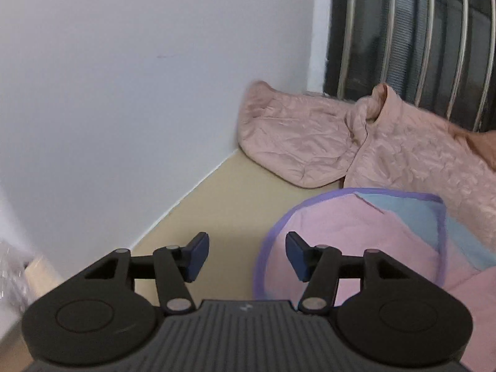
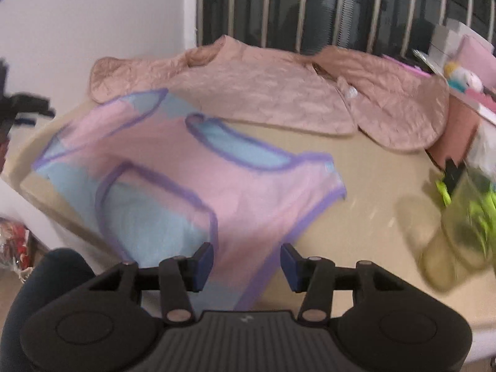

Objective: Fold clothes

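A pink and light-blue sleeveless top with purple trim (image 2: pixel 192 173) lies spread on the beige table (image 2: pixel 372 179); it also shows in the left wrist view (image 1: pixel 365 235). My right gripper (image 2: pixel 247 266) is open and empty, just above the top's near edge. My left gripper (image 1: pixel 247 255) is open and empty, over the table next to the top's purple-trimmed armhole. A quilted pale-pink jacket (image 2: pixel 254 93) lies spread along the table's far edge, and it shows in the left wrist view (image 1: pixel 356 142).
A white wall (image 1: pixel 124 93) borders the table on the left. A dark barred window (image 2: pixel 341 9) stands behind the jacket. Boxes and a toy (image 2: pixel 465 74) and a greenish transparent container (image 2: pixel 458 229) crowd the table's right side.
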`<state>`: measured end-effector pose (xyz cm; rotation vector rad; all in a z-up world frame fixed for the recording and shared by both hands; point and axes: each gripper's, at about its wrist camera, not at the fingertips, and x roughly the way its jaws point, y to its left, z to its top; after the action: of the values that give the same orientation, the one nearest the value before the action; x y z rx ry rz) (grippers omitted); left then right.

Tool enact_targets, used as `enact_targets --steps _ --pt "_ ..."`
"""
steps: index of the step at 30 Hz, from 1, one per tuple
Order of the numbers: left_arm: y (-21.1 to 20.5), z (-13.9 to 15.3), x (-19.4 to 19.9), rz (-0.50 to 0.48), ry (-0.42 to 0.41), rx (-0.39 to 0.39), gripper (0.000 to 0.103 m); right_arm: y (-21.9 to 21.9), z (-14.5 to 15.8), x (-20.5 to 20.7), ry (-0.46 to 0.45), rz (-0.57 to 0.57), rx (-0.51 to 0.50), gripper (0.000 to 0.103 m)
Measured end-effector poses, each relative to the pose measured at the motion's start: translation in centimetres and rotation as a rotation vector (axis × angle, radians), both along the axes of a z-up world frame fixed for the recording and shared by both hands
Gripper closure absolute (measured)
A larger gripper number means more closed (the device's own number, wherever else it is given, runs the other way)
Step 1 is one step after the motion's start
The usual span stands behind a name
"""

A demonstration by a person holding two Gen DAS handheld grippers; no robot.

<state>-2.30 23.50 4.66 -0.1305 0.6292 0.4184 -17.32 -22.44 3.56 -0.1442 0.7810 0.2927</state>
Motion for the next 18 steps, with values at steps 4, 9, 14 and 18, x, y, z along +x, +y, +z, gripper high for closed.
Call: enact_targets --steps 4,9,14,18 --pt "0.2 -1.3 4.0 -0.095 0.030 0.062 0.029 -0.1 -0.9 -0.7 0.022 -0.050 0.016 0.058" --pt "1.2 -2.7 7.4 -0.129 0.117 0.037 0.032 -0.4 -1.0 -0.2 0.019 -0.070 0.020 0.072" --pt "1.8 -3.0 7.9 -0.221 0.123 -0.061 0.032 0.0 -1.1 0.2 0.012 -0.067 -0.003 0.080" --pt "1.4 -3.0 6.7 -0.201 0.125 -0.025 0.085 0.7 -1.1 0.3 0.001 -0.044 -0.023 0.095"
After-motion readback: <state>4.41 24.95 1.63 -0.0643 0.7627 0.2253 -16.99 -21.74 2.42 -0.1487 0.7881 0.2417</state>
